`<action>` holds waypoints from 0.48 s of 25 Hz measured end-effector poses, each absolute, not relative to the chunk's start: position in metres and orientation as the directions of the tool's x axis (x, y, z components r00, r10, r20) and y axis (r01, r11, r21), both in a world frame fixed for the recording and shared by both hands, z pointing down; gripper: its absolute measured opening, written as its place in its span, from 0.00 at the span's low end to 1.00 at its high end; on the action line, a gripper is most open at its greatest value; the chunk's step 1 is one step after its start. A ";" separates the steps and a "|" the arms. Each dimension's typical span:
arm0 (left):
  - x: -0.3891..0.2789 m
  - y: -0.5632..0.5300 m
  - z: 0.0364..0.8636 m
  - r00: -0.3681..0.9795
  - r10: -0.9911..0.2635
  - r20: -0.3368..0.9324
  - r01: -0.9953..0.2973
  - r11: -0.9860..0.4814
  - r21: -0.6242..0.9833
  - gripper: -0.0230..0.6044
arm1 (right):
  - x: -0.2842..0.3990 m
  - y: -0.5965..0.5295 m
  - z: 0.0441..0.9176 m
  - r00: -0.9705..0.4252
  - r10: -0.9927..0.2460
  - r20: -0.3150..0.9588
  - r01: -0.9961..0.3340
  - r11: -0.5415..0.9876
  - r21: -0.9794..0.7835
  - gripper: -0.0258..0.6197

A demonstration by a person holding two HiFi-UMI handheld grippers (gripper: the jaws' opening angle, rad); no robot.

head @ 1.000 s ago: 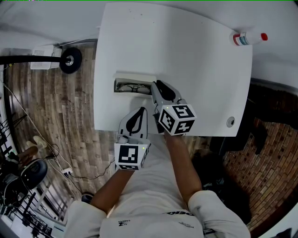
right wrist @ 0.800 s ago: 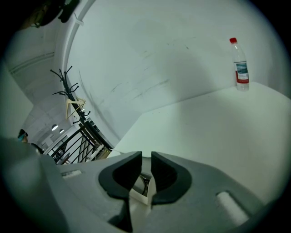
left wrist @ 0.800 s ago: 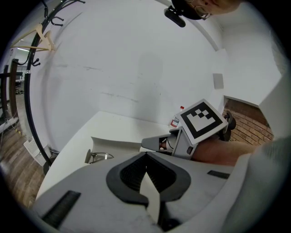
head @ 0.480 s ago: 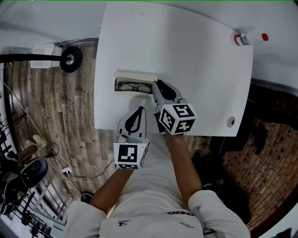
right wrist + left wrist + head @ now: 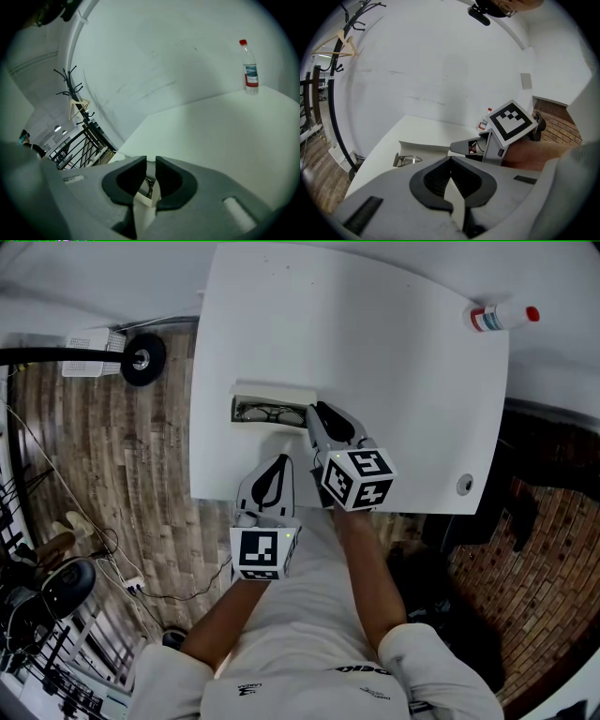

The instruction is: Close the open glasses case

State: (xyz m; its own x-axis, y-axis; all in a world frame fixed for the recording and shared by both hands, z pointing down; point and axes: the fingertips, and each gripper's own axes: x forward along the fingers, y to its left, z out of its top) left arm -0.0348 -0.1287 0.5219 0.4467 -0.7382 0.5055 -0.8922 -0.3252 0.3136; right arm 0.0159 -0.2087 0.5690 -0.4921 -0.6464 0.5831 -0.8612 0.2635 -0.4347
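The white glasses case (image 5: 272, 397) lies open near the table's front left, with dark glasses (image 5: 267, 413) inside. My right gripper (image 5: 312, 414) is at the case's right end. Its jaws stand almost together, and the case's end wall seems to be pinched in the narrow gap. In the right gripper view (image 5: 151, 165) a bit of the glasses frame shows through that gap. My left gripper (image 5: 279, 463) is shut on nothing and hovers by the table's front edge, short of the case. The left gripper view (image 5: 451, 161) shows the case (image 5: 423, 146) and the right gripper (image 5: 455, 148) ahead.
A clear bottle (image 5: 502, 317) with a red cap stands at the white table's (image 5: 375, 352) far right corner. A cable hole (image 5: 464, 486) sits near the front right edge. Left of the table, a black wheel (image 5: 141, 360) rests on the wood floor.
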 end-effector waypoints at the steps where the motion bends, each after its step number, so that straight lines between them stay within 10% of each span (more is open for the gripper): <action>1: -0.035 -0.128 0.522 0.446 -0.738 0.506 -0.893 -0.324 0.313 0.03 | 0.016 -0.209 0.569 -0.492 -0.646 0.583 -0.862 0.264 -0.434 0.11; 12: -0.036 -0.127 0.519 0.438 -0.750 0.496 -0.896 -0.318 0.311 0.03 | 0.017 -0.203 0.569 -0.492 -0.644 0.586 -0.862 0.261 -0.435 0.11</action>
State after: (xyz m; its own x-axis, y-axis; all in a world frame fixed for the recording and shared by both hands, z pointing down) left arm -0.0360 -0.1267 0.5188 0.4377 -0.7502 0.4956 -0.8959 -0.3175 0.3107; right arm 0.0168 -0.2034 0.5695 -0.4915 -0.6439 0.5864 -0.8615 0.2613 -0.4353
